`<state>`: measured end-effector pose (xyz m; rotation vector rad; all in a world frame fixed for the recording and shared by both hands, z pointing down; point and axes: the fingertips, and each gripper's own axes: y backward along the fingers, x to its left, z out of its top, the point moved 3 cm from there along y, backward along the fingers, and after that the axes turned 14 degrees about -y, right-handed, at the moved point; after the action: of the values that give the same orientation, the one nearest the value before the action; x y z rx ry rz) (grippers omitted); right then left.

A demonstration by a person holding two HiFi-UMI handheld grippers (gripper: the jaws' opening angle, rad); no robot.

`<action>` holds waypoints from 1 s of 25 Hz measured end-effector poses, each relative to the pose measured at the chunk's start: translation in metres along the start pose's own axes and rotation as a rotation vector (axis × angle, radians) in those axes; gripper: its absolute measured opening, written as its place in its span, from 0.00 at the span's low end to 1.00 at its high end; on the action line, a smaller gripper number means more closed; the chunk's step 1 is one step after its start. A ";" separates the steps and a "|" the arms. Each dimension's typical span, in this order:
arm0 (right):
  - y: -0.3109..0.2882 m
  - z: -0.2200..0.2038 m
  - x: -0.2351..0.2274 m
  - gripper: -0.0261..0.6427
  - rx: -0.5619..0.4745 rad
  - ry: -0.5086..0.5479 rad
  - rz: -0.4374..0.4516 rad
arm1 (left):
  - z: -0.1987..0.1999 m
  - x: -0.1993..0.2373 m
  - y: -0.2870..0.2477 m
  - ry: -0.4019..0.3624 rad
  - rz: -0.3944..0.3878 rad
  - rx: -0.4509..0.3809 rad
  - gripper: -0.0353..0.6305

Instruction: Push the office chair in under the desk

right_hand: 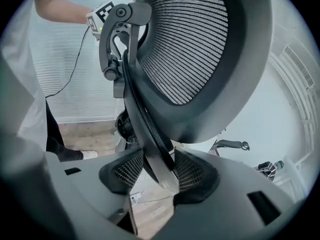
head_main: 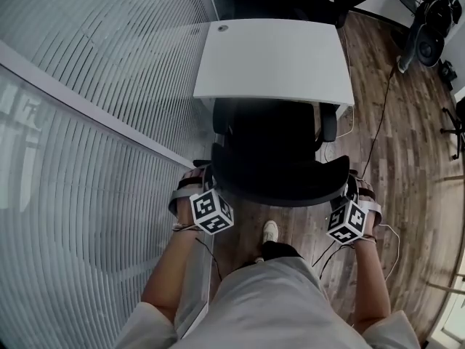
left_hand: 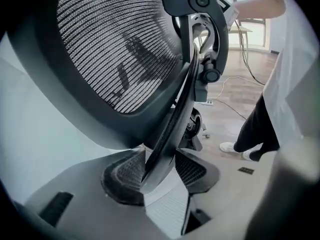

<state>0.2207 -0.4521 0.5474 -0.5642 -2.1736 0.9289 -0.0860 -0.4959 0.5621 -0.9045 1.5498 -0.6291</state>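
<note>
1. The black mesh-backed office chair [head_main: 276, 140] sits partly under the white rectangular desk [head_main: 272, 60], with its backrest [head_main: 280, 182] outside.
2. The left gripper [left_hand: 160, 169] and right gripper [right_hand: 160, 171] each clamp the backrest rim.
3. Uneven pushing could swivel it, knocking an armrest [head_main: 328, 126] against the desk edge.

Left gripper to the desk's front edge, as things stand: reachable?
Probably not. The left gripper is clamped on the backrest rim of the office chair, and the chair's back and seat sit between it and the desk. It would have to let go and go round the chair's side.
</note>
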 end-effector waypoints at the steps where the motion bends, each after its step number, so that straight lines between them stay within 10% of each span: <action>1: -0.004 0.002 -0.002 0.35 -0.001 0.004 -0.001 | -0.002 0.003 -0.004 0.003 0.004 -0.003 0.34; 25: -0.058 0.043 -0.066 0.35 -0.003 0.014 0.003 | -0.003 0.083 -0.049 0.005 -0.005 0.011 0.34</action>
<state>0.2257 -0.5496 0.5413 -0.5738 -2.1629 0.9210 -0.0808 -0.5914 0.5554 -0.8993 1.5475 -0.6434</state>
